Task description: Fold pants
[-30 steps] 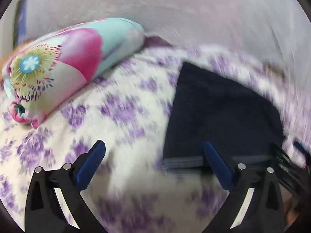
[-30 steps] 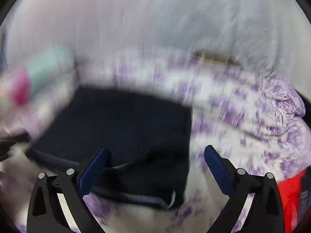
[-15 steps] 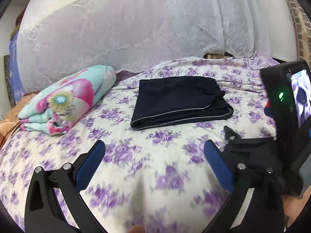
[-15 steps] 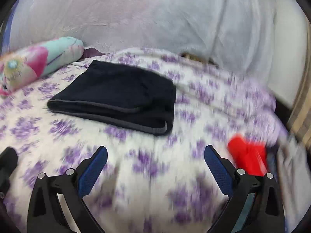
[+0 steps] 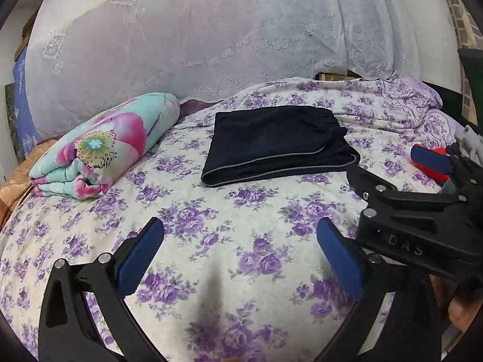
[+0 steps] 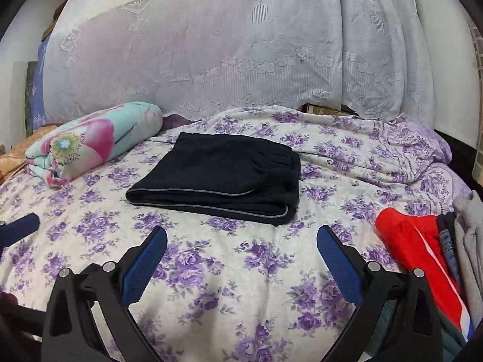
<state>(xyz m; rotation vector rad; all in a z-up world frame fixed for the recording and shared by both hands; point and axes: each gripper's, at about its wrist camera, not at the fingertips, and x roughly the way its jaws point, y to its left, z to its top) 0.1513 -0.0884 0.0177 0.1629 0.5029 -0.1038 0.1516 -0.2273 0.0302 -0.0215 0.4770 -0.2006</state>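
Half a second earlier both tongs hovered closer; now the left gripper (image 5: 240, 259) and right gripper (image 6: 241, 267) had drawn back, jaws spread and empty. The folded dark navy pants (image 6: 217, 172) lay mid-bed on the purple-flowered sheet (image 6: 241, 301), apparently finished.

- A bed (image 6: 241, 271) with a purple-flowered sheet.
- Folded dark pants (image 6: 217, 175) lie mid-bed.
- A folded flowery blanket (image 6: 90, 141) lies left of them.
- Piled clothes (image 6: 422, 247) sit at the right edge.
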